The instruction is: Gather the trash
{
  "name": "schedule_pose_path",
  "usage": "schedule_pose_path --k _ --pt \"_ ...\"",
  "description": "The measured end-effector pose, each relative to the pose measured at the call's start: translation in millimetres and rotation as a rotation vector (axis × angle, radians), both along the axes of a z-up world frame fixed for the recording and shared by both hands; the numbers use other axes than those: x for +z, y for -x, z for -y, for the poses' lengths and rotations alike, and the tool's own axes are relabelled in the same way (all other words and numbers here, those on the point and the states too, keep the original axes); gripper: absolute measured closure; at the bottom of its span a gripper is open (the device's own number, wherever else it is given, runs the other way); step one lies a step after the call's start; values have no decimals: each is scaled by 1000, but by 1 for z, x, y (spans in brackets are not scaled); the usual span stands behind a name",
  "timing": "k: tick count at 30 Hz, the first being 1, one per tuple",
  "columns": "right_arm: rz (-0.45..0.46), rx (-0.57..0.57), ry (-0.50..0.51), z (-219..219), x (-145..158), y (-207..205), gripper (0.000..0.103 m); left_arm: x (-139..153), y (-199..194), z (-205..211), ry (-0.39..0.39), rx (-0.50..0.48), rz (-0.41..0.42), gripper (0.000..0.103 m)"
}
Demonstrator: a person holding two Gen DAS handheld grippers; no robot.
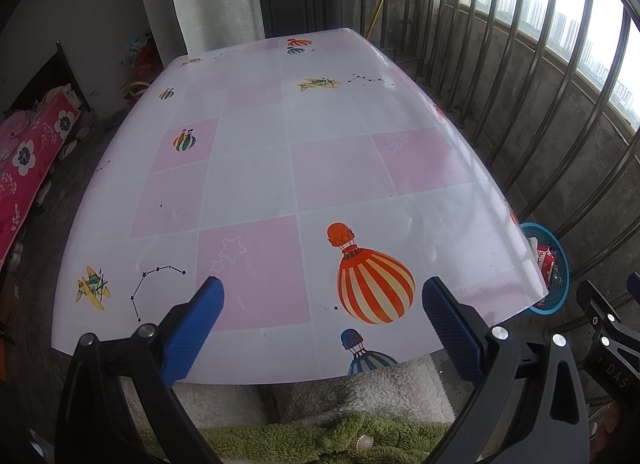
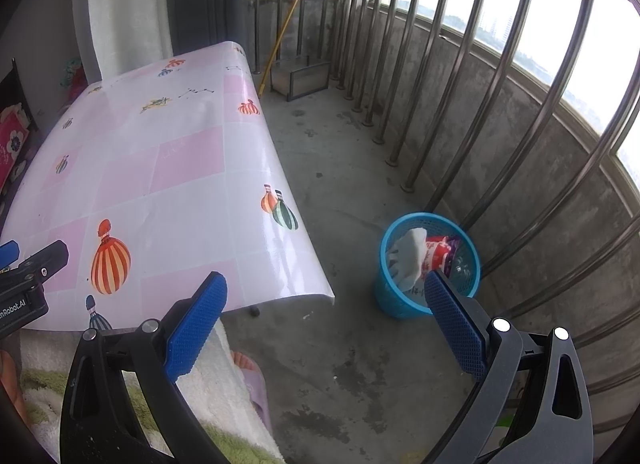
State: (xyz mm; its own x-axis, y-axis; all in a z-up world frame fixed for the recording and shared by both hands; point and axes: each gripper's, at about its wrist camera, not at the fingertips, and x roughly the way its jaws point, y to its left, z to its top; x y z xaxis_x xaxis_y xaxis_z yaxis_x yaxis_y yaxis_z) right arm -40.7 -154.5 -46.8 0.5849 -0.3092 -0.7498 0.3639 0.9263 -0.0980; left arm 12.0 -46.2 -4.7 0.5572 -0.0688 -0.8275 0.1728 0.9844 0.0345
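Left wrist view: the left hand-held gripper (image 1: 322,324) is held low over the near edge of the bench (image 1: 256,167), aimed along its length; its blue fingers (image 1: 196,334) are spread wide with nothing between them. The bench wears a glossy pink-and-white checked cloth printed with balloons. At the right, past the bench corner, the blue basket (image 1: 560,296) peeks out, and part of the right hand-held gripper (image 1: 608,328) shows at the frame edge.

Right wrist view: the right hand-held gripper (image 2: 326,318) is angled down toward the concrete floor (image 2: 352,167), fingers wide apart and empty. The basket stands upright on the floor beside the railing (image 2: 452,103), well apart from the bench. It holds trash: a crumpled white tissue (image 2: 410,256) and a red wrapper (image 2: 440,252), both poking up toward the rim.
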Motion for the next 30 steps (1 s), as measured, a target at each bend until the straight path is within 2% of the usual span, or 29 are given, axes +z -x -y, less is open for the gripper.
schedule_pose_path --k 30 --pt "-4 7 -3 6 0 -4 8 0 0 -1 -1 0 -1 6"
